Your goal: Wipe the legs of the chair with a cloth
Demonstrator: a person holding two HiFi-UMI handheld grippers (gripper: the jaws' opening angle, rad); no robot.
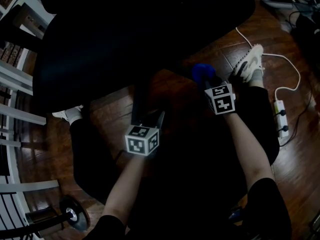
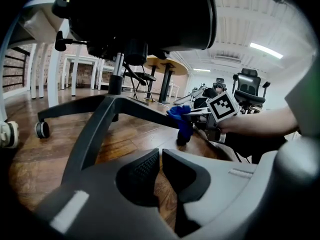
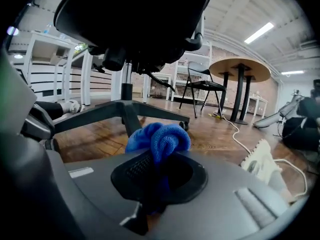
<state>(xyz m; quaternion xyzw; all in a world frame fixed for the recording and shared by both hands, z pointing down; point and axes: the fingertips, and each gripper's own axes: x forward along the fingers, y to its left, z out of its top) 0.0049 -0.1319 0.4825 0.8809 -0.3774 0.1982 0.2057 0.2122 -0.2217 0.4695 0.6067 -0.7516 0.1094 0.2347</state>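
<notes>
Your right gripper (image 3: 159, 171) grips the blue cloth (image 3: 160, 138) beside a chair leg (image 2: 145, 112), while your left gripper (image 2: 161, 160) is almost closed, holding nothing.

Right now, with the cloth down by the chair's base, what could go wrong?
1. The chair stands on casters, and the left tool is shut on nothing, so a push on the leg may roll it.
2. The blue cloth is a small bunched wad in the right tool; its hard edges could scrape the leg.
</notes>
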